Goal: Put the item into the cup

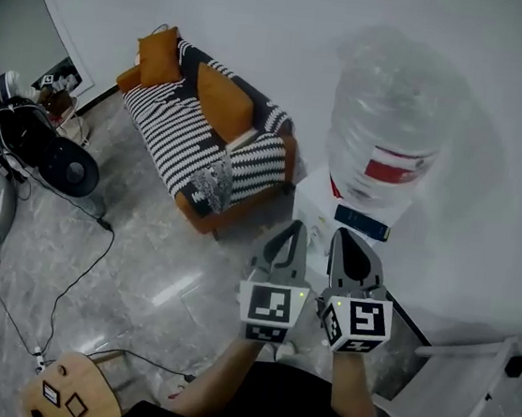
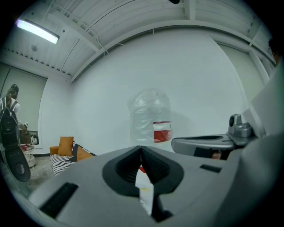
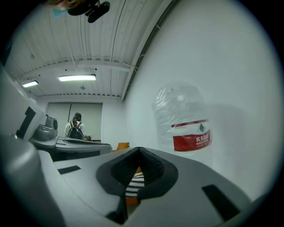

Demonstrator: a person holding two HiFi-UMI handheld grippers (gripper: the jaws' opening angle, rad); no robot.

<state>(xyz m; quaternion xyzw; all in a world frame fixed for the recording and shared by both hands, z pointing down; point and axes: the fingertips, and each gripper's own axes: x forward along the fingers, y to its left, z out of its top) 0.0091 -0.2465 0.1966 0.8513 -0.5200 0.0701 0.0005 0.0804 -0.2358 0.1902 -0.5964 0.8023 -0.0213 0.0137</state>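
Observation:
No cup and no loose item shows in any view. I hold both grippers side by side, raised in front of my chest and aimed at a white wall. My left gripper [image 1: 289,229] [image 2: 141,149] has its jaws shut with nothing between them. Just to its right, my right gripper [image 1: 348,238] [image 3: 140,150] is shut too, also with nothing in it. Beyond both tips stands a large clear water bottle [image 1: 389,124] [image 2: 151,116] [image 3: 184,128] with a red label, upside down on a white dispenser [image 1: 320,210].
An orange sofa [image 1: 204,130] [image 2: 66,150] with striped covers stands left of the dispenser. A black fan [image 1: 63,164] and cables lie on the grey floor at the left. A wooden stool [image 1: 68,396] is near my feet, a white rack [image 1: 467,379] at lower right. A person [image 3: 76,128] stands far off.

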